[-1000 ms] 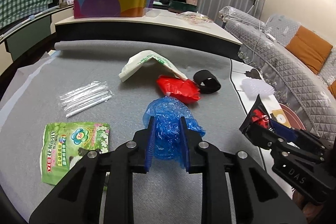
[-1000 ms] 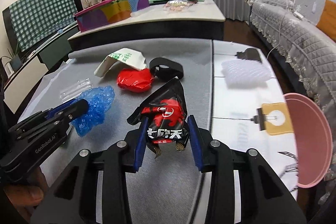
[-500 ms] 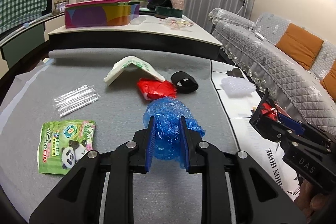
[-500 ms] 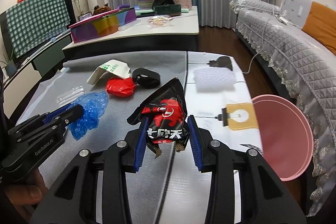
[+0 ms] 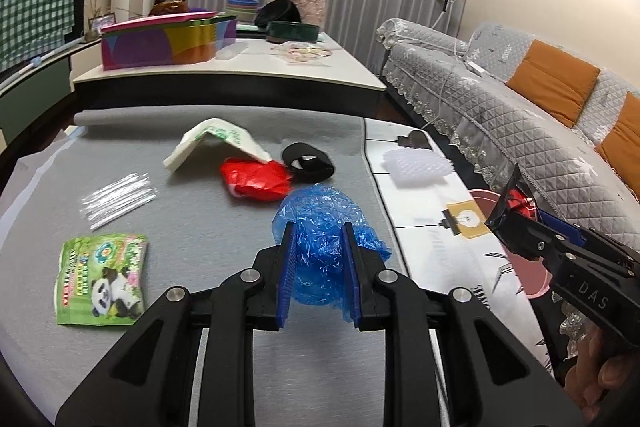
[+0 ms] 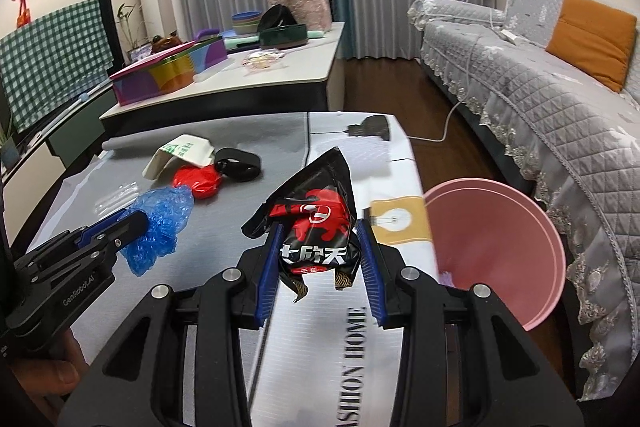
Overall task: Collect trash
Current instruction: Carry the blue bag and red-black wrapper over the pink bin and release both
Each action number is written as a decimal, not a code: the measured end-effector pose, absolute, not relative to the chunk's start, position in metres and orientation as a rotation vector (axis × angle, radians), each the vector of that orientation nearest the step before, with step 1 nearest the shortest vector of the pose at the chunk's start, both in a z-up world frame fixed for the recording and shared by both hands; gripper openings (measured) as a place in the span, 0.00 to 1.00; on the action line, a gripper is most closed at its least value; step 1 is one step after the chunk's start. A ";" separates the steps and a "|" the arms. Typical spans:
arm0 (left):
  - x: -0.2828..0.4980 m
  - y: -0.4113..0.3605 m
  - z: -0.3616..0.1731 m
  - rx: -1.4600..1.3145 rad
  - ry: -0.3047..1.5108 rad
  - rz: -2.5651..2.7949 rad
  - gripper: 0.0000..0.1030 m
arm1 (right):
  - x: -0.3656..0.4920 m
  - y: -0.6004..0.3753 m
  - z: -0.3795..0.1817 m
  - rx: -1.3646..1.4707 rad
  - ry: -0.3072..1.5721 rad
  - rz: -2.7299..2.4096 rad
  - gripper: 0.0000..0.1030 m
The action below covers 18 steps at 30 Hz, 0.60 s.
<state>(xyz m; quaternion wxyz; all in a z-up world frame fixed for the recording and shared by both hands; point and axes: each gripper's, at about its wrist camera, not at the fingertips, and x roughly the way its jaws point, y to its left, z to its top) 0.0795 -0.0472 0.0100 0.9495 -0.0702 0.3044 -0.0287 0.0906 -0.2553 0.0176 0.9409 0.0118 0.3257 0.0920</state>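
Grey-matted worktop (image 5: 200, 227), litter scattered. Left tongs (image 5: 319, 227) clamped on blue plastic bag (image 5: 320, 223), raised over mat. Right tongs (image 6: 319, 227) clamped on black snack wrapper (image 6: 316, 227), beside pink bin (image 6: 500, 251).

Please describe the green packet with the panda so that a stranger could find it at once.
On the grey mat covering the low table, look at the near left part, in front of the bundle of clear plastic sleeves. The green packet lies flat there, alone. It is the only green piece, with a panda printed on it.
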 end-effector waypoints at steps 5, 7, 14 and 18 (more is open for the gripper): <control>0.083 -0.062 0.012 -0.141 0.613 -0.084 0.21 | 0.090 -0.274 0.020 0.037 0.657 0.156 0.37; 0.084 -0.069 0.012 -0.141 0.611 -0.095 0.21 | 0.090 -0.282 0.021 0.042 0.654 0.141 0.37; 0.089 -0.095 0.012 -0.132 0.602 -0.144 0.21 | 0.091 -0.310 0.023 0.052 0.643 0.086 0.37; 0.093 -0.112 0.011 -0.129 0.602 -0.171 0.21 | 0.092 -0.327 0.025 0.057 0.633 0.049 0.37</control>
